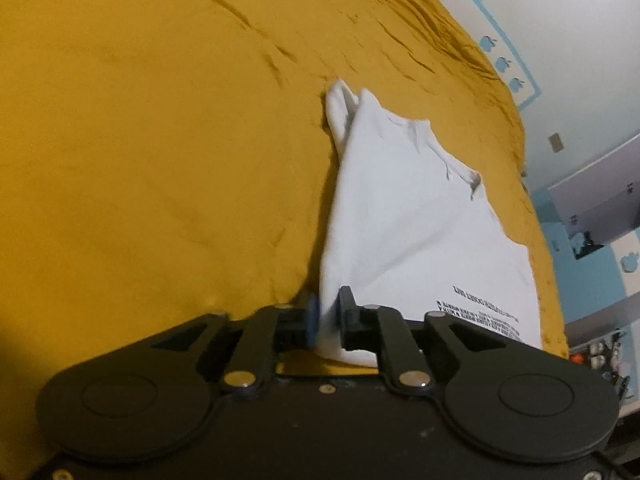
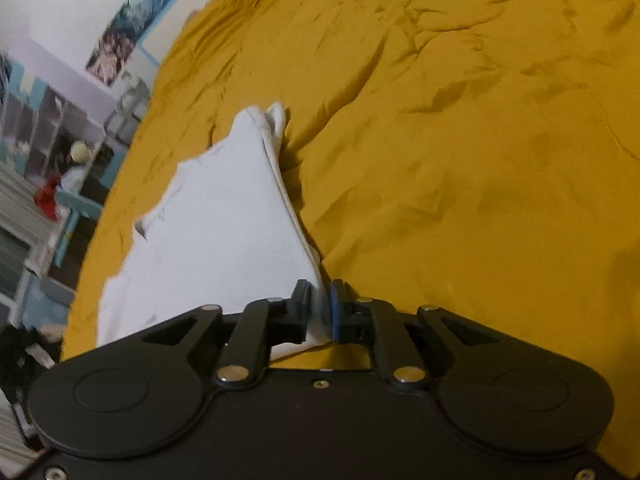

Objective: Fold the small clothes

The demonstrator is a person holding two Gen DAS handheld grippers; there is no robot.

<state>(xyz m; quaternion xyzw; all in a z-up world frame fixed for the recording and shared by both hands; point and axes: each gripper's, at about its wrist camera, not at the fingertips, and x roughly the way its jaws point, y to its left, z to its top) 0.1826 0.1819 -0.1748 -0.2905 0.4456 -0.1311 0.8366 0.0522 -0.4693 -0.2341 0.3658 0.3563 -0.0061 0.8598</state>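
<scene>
A small white t-shirt (image 1: 404,216) with black printed text lies on a mustard-yellow bedspread (image 1: 160,140). My left gripper (image 1: 329,312) is shut on one near edge of the shirt and lifts it, so the cloth stretches taut toward a far sleeve. In the right wrist view the same white shirt (image 2: 224,220) runs from my right gripper (image 2: 319,308), which is shut on another near corner, up to the far sleeve tip. The rest of the shirt rests on the bedspread (image 2: 460,140).
The wrinkled bedspread fills most of both views. The bed's edge (image 1: 536,208) drops off at the right in the left wrist view, with a blue-and-white wall beyond. In the right wrist view shelves and clutter (image 2: 60,168) stand past the bed's left edge.
</scene>
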